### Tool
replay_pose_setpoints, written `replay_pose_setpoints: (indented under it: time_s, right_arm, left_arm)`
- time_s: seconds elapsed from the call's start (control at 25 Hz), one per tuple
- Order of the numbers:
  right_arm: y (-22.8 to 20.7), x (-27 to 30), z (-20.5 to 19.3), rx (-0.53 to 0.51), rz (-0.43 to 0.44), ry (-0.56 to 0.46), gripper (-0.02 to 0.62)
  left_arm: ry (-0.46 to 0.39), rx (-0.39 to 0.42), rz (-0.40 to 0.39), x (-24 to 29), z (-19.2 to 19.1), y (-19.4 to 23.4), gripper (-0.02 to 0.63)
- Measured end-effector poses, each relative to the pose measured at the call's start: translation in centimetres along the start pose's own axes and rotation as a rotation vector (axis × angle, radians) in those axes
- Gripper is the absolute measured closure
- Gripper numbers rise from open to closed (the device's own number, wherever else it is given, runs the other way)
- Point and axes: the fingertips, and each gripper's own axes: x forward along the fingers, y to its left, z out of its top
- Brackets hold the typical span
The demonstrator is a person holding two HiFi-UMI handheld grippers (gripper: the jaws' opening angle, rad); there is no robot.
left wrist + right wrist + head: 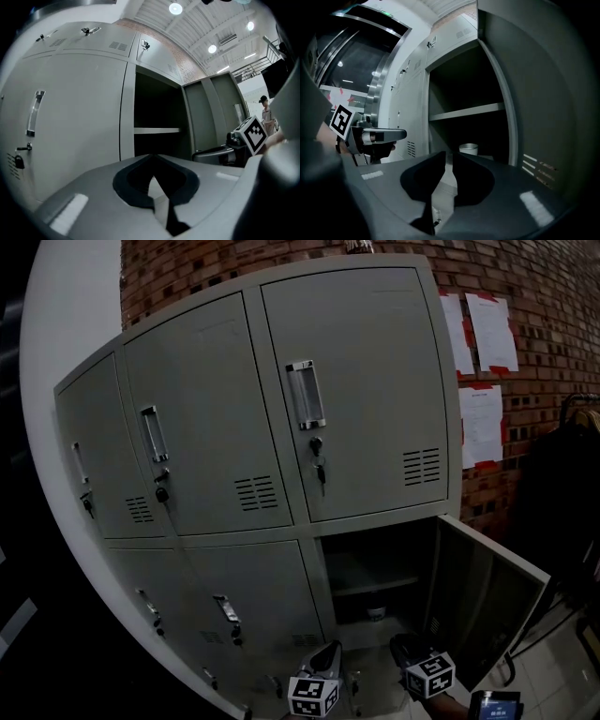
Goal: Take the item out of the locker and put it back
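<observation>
A small metal cup (468, 149) is seen standing on the floor of the open bottom locker (380, 554), under its shelf (466, 111), while the right claw (450, 154) is held before it, narrowly parted and empty, and the left claw (151, 158) is closed on nothing, so taking out and returning are both judged undone.

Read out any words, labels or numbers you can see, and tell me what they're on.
No text here is legible.
Paper notices on the brick wall: print too small to read.
Marker cubes: black-and-white square patterns, no letters.
Locker doors: no labels or numbers show.
</observation>
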Motion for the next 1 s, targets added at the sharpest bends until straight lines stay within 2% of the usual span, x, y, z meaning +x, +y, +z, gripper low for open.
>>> replay_pose_setpoints:
  time_s: [0.24,0.48,0.8,1.0]
  right_arm:
    - [-1.4,4.8,-0.6,0.003,-0.013,0.040,0.427]
    - [-3.8,8.5,-1.4,0.012,-0.041,0.081,0.324]
    - [-5.6,13.2,-2.5,0.002,-0.037,0.157,0.215]
    - [-6.1,15.4,-3.4,-0.039,-0.022,0.214,0.196]
  left_arm:
    - [0.002,0.001,-0.028,1.7,0.0,1.7,0.603]
    - [-0.034,0.038,-0.057,3.0,-0.6,2.7,0.603]
    - [-0.022,0.046,-0.071,2.9,-1.0,3.2,0.603]
    - [-0.018,0.054,-0.072,2.9,-1.1,3.6,0.603]
